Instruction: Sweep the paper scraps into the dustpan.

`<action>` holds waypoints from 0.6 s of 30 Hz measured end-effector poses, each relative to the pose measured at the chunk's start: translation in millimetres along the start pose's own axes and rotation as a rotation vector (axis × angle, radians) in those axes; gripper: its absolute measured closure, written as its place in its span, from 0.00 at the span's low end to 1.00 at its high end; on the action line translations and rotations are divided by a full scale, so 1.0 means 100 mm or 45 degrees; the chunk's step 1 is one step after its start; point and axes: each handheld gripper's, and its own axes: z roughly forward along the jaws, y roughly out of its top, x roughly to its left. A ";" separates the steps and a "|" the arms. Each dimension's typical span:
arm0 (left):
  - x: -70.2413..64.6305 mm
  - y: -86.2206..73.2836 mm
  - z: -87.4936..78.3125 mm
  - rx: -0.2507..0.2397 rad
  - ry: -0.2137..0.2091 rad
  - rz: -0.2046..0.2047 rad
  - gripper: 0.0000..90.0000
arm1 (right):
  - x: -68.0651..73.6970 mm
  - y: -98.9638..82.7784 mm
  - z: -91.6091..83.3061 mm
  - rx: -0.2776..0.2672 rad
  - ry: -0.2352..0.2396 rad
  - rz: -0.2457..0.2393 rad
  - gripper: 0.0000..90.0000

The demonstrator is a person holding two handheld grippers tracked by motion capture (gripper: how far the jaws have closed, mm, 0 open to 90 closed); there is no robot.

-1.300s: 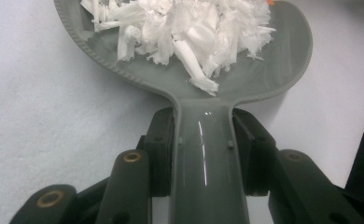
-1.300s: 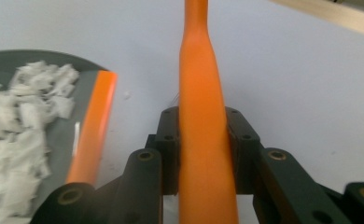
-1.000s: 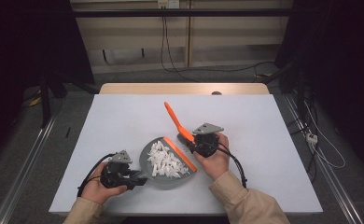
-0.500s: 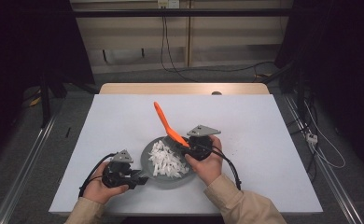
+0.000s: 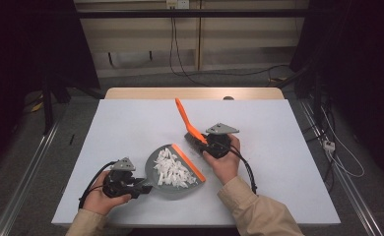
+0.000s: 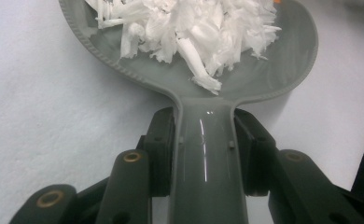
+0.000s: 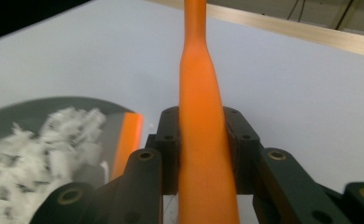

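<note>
A grey dustpan (image 5: 173,189) with an orange front lip lies on the white table near the front, holding a pile of white paper shreds (image 5: 170,168). My left gripper (image 5: 137,186) is shut on the dustpan's grey handle (image 6: 208,168), and the shreds (image 6: 189,28) fill the pan ahead of its jaws. My right gripper (image 5: 207,142) is shut on an orange brush handle (image 5: 186,118) that slants up and away; the dark bristles (image 5: 192,141) rest by the pan's far right edge. In the right gripper view the orange handle (image 7: 203,140) runs between the jaws, with the dustpan (image 7: 26,112) at left.
The white table top (image 5: 278,162) spreads to the right and behind the pan. A wooden strip (image 5: 145,93) edges its far side. Cables trail on the floor beyond and at the right. A metal rail (image 5: 27,172) runs along the left.
The right hand swung the brush left over the pan, then back right and away from it. The dustpan and the left hand stayed put.
</note>
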 end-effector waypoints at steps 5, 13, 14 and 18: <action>0.03 -0.01 -0.01 -0.010 0.005 -0.013 0.69 | 0.07 0.01 0.09 0.028 0.044 -0.079 0.79; 0.03 -0.01 0.00 0.002 0.004 -0.015 0.69 | 0.32 0.02 0.10 0.034 0.165 -0.113 0.79; 0.03 -0.01 0.00 0.003 0.003 -0.016 0.69 | 0.33 0.03 0.08 0.024 0.178 -0.106 0.79; 0.04 -0.01 0.01 0.003 0.003 -0.017 0.69 | 0.35 0.10 -0.03 -0.012 0.237 -0.074 0.79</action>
